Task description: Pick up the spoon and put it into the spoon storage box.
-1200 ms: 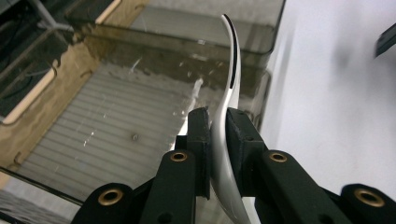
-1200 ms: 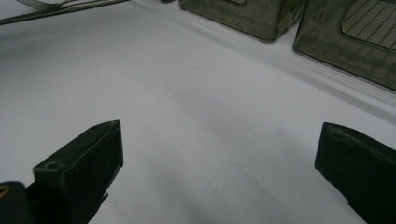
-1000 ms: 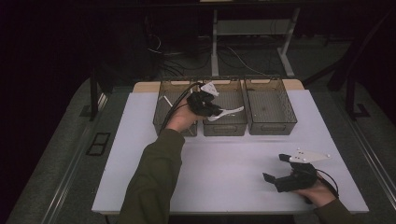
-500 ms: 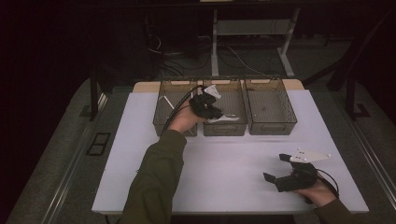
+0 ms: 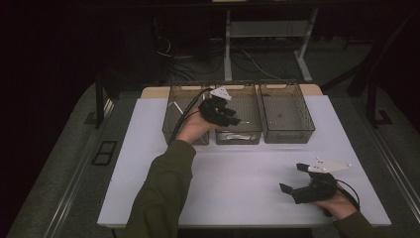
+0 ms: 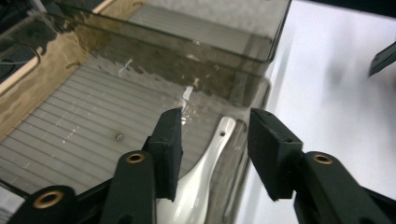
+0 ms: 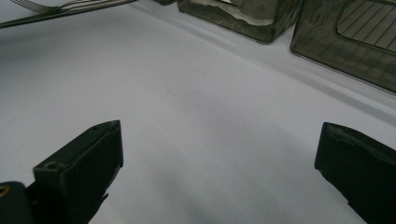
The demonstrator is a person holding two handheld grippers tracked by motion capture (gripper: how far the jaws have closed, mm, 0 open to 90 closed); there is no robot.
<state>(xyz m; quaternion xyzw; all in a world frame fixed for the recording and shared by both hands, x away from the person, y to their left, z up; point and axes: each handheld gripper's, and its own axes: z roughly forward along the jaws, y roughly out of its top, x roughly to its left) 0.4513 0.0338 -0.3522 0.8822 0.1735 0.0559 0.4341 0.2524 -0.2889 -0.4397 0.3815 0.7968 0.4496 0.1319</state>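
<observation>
Now the left tool (image 6: 215, 154) hangs over the middle bin (image 5: 250, 133), its jaws just opened partway, with nothing pinched. Right below and between them lies the white spoon (image 6: 208, 172), flat on the bin's ribbed floor, so it looks let go and put away (the job for this spoon seems done). That arm reaches far forward, hand tipped down. The right tool (image 5: 306, 186) rests low on the white surface (image 5: 237, 178), jaws wide and empty, waiting.
</observation>
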